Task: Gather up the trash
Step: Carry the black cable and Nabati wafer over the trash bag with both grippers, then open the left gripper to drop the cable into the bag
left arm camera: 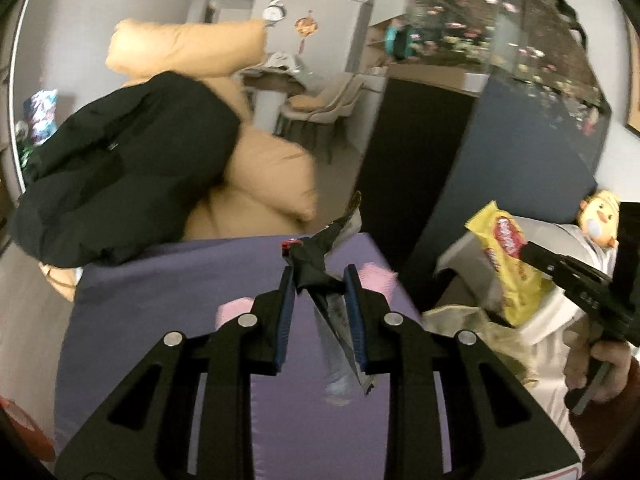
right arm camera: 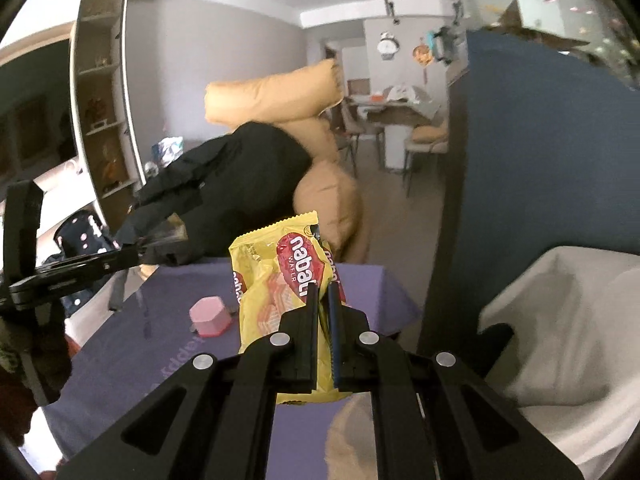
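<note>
A dark wrapper (left arm camera: 320, 280) is pinched in the left tool (left arm camera: 320, 284), a yellow wafer pack (right arm camera: 288, 280) in the right tool (right arm camera: 323, 300), both above the purple counter (right arm camera: 160, 360). The loosely pinched wrapper could be dropped before the white bin bag (right arm camera: 560, 320) is reached.

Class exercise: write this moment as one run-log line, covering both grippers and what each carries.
left gripper: shut on black wrapper | right gripper: shut on yellow wafer packet | both above purple table | white bin: right

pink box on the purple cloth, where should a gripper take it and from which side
Judging by its pose, grip the pink box across its flat side faces, coming from above: it sits upright on the purple cloth with bare cloth around it. Both grippers currently hold wrappers.
</note>
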Available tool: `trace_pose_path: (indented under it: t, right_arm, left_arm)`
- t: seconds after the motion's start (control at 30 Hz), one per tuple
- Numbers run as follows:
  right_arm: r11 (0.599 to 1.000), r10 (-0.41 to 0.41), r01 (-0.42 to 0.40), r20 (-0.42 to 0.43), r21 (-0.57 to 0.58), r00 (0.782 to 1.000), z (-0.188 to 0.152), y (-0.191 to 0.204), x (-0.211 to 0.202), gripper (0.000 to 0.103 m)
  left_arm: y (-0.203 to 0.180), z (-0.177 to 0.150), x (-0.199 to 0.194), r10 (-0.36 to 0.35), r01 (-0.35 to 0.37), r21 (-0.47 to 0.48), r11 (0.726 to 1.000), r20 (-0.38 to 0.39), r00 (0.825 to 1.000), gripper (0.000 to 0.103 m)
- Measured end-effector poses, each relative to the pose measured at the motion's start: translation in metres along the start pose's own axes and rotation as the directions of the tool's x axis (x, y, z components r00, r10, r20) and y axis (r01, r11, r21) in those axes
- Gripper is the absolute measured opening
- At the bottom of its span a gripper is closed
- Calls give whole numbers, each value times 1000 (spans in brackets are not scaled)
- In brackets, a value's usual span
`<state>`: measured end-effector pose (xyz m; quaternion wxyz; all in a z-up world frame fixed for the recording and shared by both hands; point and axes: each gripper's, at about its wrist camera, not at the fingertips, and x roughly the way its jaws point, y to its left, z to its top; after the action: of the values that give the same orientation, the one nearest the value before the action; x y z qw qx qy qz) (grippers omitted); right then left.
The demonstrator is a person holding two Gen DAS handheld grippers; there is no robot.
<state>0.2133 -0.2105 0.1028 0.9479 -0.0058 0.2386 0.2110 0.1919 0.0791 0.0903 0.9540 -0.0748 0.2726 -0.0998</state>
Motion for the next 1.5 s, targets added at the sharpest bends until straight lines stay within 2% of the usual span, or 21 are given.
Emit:
trace_pose_path:
  t: [0.3, 0.47, 0.57, 0.7, 0.8, 0.87, 1.0, 1.13, 1.27, 1.4, 1.5]
  right_arm:
    - [993, -110, 105, 80, 58, 991, -10, -64, -63, 7]
    - [983, -164, 154, 103, 105, 981, -21, -97, -85, 7]
    - [974, -197, 182, 111, 133, 974, -29, -115, -95, 7]
    - [963, -224, 203, 110, 175, 968, -39, -136, -106, 7]
    - [958, -235, 212, 106, 192, 966, -44, -142, -106, 7]
    - [956, -238, 216, 97, 199, 966, -49, -147, -105, 7]
    - [955, -239, 220, 78, 199, 968, -55, -148, -96, 7]
    - [958, -231, 216, 58, 186, 971, -59, -143, -85, 7]
    - [965, -207, 198, 32, 172, 978, -61, -133, -69, 7]
    - [973, -191, 191, -11, 130, 982, -67, -120, -51, 7]
    - [978, -190, 197, -90, 73, 978, -83, -106, -26, 7]
  left_arm:
    - [-100, 1, 17, -150, 152, 104, 983, -31, 988, 24]
    - [-146, -13, 42, -273, 281, 88, 956, -93, 957, 24]
    - [-171, -25, 65, -362, 373, 54, 926, -148, 920, 24]
    - [-190, -40, 97, -404, 414, -1, 910, -225, 887, 24]
    - [-199, -53, 120, -409, 417, -31, 908, -279, 869, 24]
    - [-203, -60, 133, -397, 406, -36, 913, -302, 867, 25]
    - [-202, -71, 151, -383, 391, -51, 919, -347, 856, 32]
    - [-192, -76, 146, -364, 373, -40, 927, -337, 868, 41]
    - [-180, -75, 131, -335, 344, -27, 938, -308, 890, 42]
    - [-166, -76, 107, -271, 282, 8, 959, -253, 929, 42]
    - [-149, -80, 91, -217, 223, 3, 975, -225, 950, 42]
